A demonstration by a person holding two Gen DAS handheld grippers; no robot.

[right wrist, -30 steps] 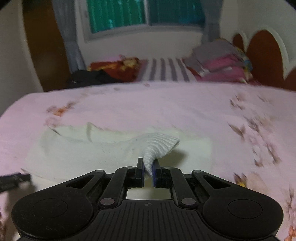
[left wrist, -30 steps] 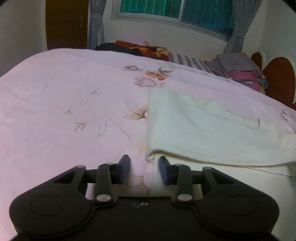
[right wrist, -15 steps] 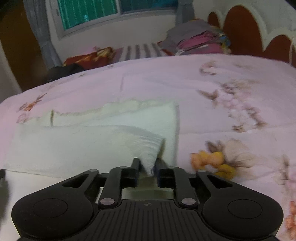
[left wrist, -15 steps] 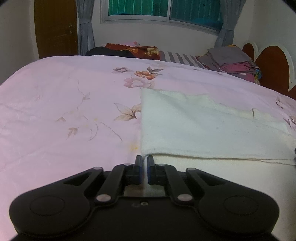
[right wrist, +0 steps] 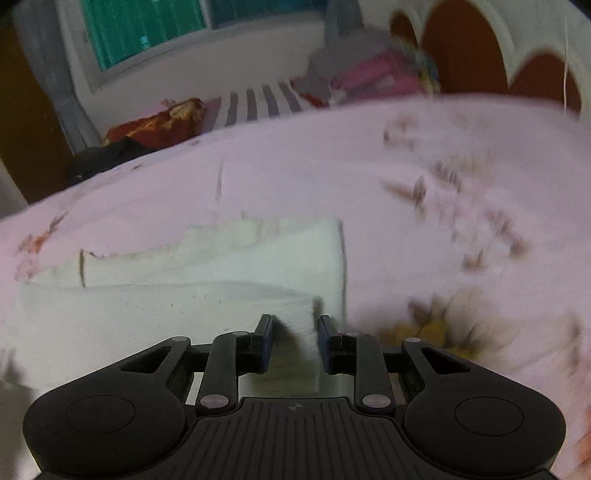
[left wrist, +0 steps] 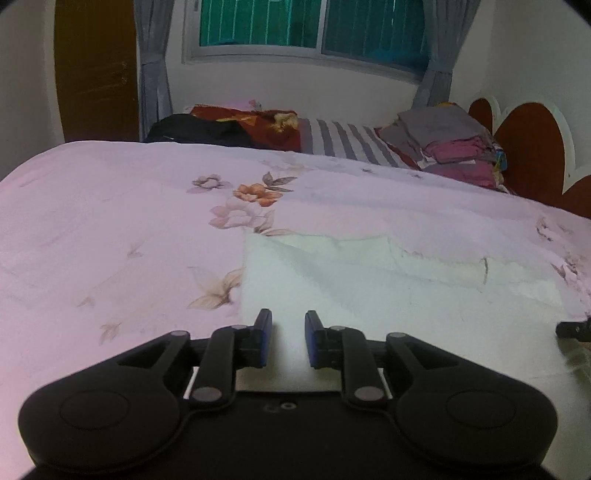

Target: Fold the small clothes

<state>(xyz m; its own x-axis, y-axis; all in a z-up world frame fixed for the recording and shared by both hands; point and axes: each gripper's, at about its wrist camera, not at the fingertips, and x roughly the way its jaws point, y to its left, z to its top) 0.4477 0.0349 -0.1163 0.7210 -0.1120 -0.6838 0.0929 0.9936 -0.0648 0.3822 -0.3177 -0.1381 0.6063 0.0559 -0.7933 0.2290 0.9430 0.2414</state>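
Cloth (left wrist: 388,295), cream-white and towel-like, spread flat on bed (left wrist: 110,229) over pink floral sheet, folded so that an upper layer overlaps a lower one; far edge ragged, with a short dark thread (left wrist: 485,269) near it. Left hand-held gripper (left wrist: 288,343) low over near-left part of cloth, fingers apart, blue pads (left wrist: 265,341) facing each other with bare cloth between, nothing clamped. Tip of other tool just visible at right edge of left wrist view. Right hand-held gripper (right wrist: 294,345) at near-right corner of cloth (right wrist: 184,302), fingers likewise apart; folded corner of upper layer lying in the gap, close to right pad (right wrist: 323,343), not pinched by either. Right wrist view blurred, so flower print on sheet (right wrist: 461,229) smeared. Beyond sheet, at far side of bed: dark garment (left wrist: 199,131), red patterned cloth (left wrist: 258,120), striped pillow (left wrist: 343,142), and stack of grey and magenta folded clothes (left wrist: 454,147) beside brown scalloped headboard (left wrist: 532,147). Window (left wrist: 314,29) with grey curtains on back wall, wooden door (left wrist: 96,70) to its left.
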